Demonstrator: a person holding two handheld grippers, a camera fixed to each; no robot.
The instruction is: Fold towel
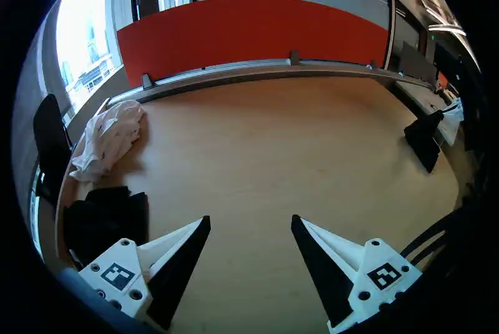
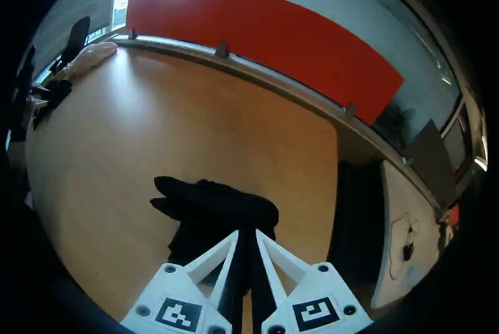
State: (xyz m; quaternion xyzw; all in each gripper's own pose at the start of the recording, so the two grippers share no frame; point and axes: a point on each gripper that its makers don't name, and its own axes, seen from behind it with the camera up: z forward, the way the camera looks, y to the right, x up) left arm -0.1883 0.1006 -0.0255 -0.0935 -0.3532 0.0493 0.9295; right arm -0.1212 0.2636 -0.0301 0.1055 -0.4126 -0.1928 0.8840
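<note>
Right claw (image 2: 247, 237) closed, near edge of black towel (image 2: 212, 206) seemingly pinched. Towel crumpled at near right of desk (image 2: 156, 122). Left claw (image 1: 249, 228) spread wide, nothing gripped.

Risk: only thin bunch caught, so towel may be dragged crumpled or dropped. White cloth pile (image 1: 106, 134) far left, well apart.

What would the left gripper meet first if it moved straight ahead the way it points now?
Probably the bare wooden table top, since the open left gripper points slightly down at it. The red divider stands farther back; depth is unclear.
</note>
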